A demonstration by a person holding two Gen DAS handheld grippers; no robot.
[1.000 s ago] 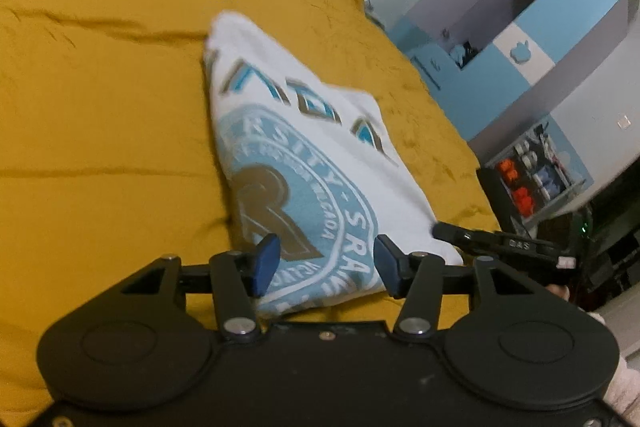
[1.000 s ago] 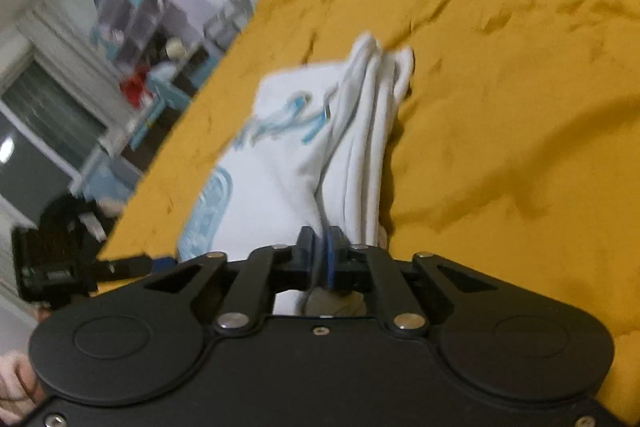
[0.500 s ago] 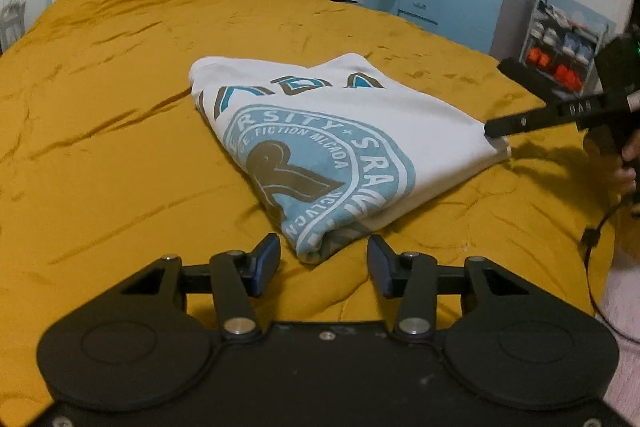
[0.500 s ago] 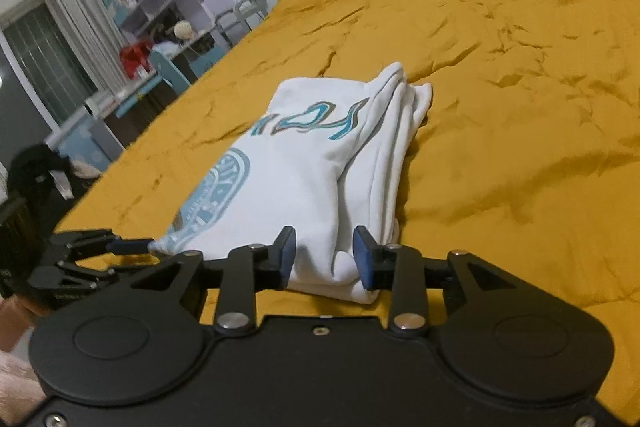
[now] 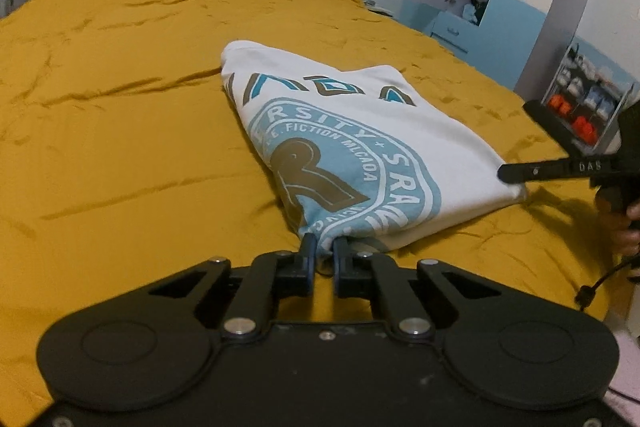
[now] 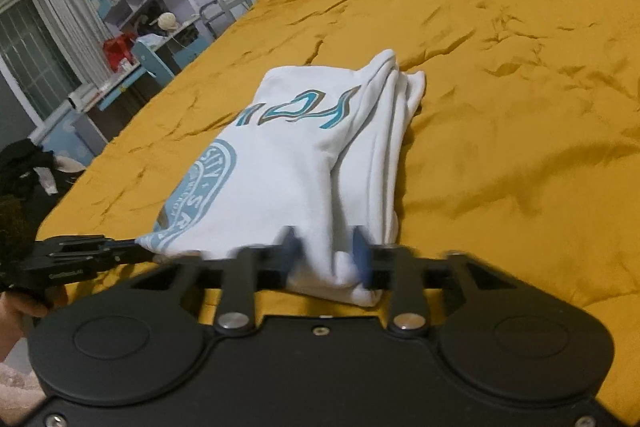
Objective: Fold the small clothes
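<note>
A folded white t-shirt [image 5: 360,131] with a blue round print lies on the mustard bedspread [image 5: 120,107]. My left gripper [image 5: 324,247] has its jaws closing; the blue pads sit nearly together, pinching the shirt's near printed corner. In the right wrist view the same shirt [image 6: 288,167] shows its stacked folded edge on the right. My right gripper [image 6: 325,255] is blurred, its jaws closing with that thick edge filling the gap between the pads. The right gripper's tip [image 5: 516,173] reaches the shirt's right corner in the left wrist view, and the left gripper [image 6: 120,247] touches the left corner.
The bedspread [image 6: 520,107] stretches far beyond the shirt. A blue and grey wardrobe [image 5: 460,27] and a small shelf of items [image 5: 580,107] stand right of the bed. A desk with shelves [image 6: 140,7] and dark clothing [image 6: 24,167] lie to its left.
Both views have rolled level. The left jaws went from wide open to pinched on the shirt's near corner. The right jaws opened off the folded edge and are narrowing on it again.
</note>
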